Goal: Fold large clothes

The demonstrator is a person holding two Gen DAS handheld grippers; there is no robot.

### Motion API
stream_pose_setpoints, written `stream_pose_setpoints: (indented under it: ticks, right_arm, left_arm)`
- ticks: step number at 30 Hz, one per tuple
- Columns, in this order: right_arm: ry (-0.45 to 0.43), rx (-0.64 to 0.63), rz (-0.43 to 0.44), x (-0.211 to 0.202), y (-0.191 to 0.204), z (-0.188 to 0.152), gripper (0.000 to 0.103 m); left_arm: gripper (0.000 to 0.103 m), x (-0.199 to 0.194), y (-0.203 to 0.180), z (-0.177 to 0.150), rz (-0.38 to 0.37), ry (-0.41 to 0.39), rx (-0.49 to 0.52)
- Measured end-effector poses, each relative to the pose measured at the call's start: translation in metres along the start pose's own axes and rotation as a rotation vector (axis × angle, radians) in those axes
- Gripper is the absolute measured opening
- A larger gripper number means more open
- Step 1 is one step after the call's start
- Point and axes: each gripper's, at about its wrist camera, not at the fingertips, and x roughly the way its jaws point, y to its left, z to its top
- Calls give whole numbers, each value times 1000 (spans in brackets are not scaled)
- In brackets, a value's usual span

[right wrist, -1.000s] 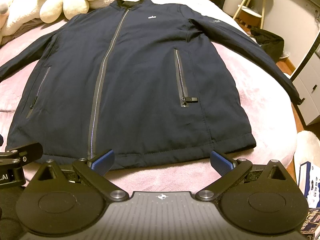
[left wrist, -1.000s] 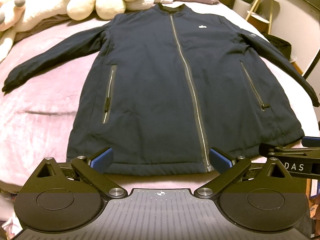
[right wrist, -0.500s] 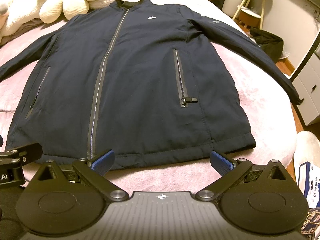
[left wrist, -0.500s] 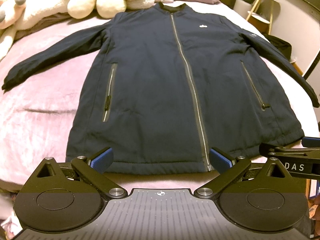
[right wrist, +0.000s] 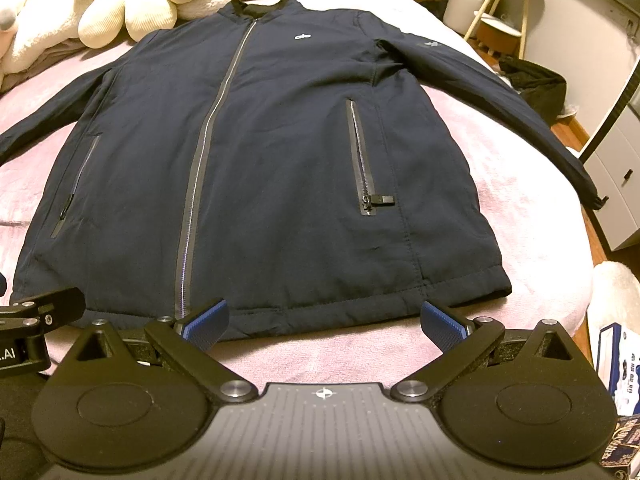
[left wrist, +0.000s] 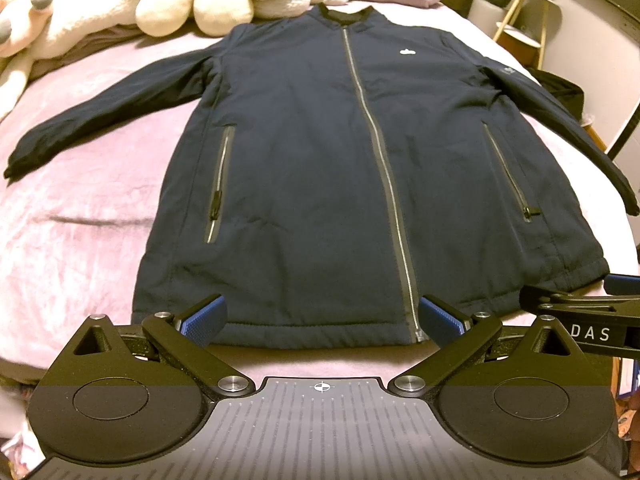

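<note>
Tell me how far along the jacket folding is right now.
Done: the jacket lies flat, zipped, front up on the pink blanket, both sleeves spread out. In hand: nothing; the left gripper and right gripper are open just short of the hem. Left: every fold, sleeves and body.

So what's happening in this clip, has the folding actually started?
Not yet. A navy zip-up jacket lies flat, front up and zipped, on a pink bedspread, both sleeves spread out to the sides. A person holds a tool in each hand near the hem: the left tool and the right tool are both open and hold nothing. Cream plush toys sit by the collar. No fold is visible.
</note>
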Motion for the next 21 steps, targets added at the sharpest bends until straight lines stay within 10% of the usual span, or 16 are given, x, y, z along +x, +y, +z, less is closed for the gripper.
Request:
stream_pose_setpoints:
  ticks: [21]
  right_arm:
    - [-7,6,7,-1,-2,0,102]
  left_arm:
    - [103,0,2,-2,0,3,1]
